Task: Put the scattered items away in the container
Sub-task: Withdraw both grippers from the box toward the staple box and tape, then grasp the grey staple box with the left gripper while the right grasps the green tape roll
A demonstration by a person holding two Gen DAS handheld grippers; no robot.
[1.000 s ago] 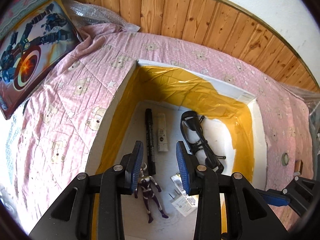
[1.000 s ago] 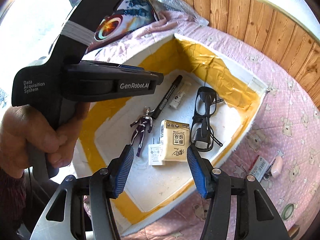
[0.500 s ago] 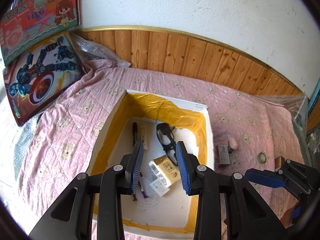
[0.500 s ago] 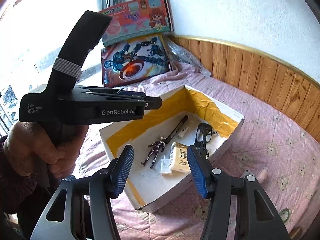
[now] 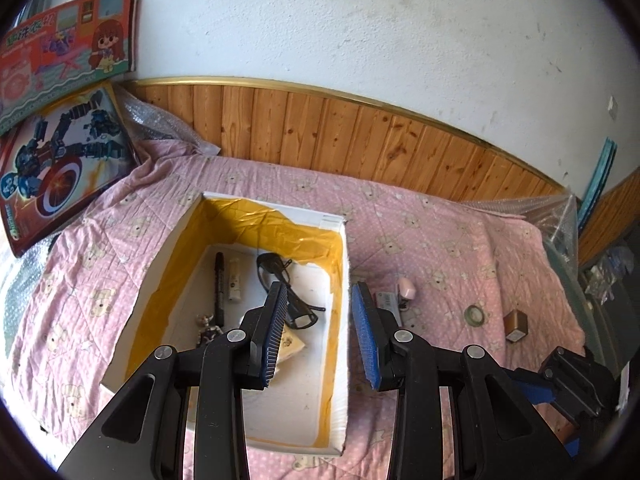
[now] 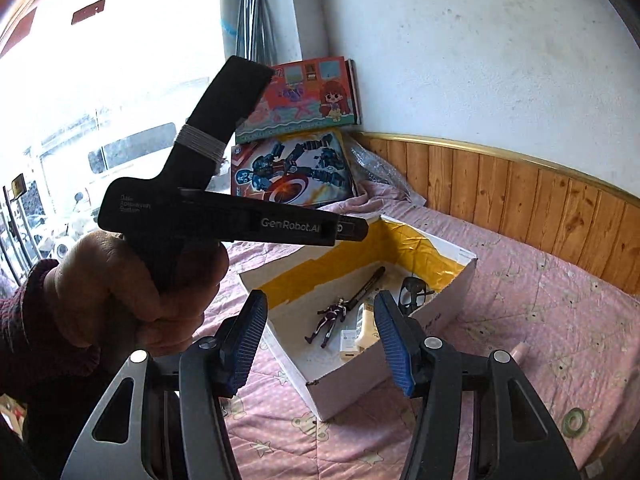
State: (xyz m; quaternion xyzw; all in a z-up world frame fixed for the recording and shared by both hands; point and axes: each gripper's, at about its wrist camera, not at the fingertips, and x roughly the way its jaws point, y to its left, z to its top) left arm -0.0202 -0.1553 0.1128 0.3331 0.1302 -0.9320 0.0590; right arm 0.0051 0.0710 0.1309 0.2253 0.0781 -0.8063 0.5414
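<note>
both grippers up over the bed, nothing in either one

left gripper [image 5: 320,332] has its blue pads spread apart with nothing between them, hanging above the right side of the box [image 5: 160,280]. right gripper [image 6: 320,340] is spread wide too, also carrying nothing, looking at the box from its near corner. you can see the left hand [image 6: 132,292] wrapped around the other tool's handle in the right wrist view.

the box is white, lined with yellow tape on the inside walls, sitting on the pink bedspread [image 5: 440,240]. inside it: a black marker [image 5: 219,282] with a small white tube [image 5: 234,280] just beside it, dark glasses [image 5: 280,280] toward the far right, a little purple figure [image 6: 330,320] and a yellowish packet [image 6: 366,322] nearer the front.

still out on the bedspread, to the right of the box: a small white pack [image 5: 387,301] touching a pink thing [image 5: 407,287], then a tape roll [image 5: 474,314] and a small brown box [image 5: 516,324] further right, well apart from the container.

two toy boxes [image 5: 60,92] lean against the wall at the far left.
</note>
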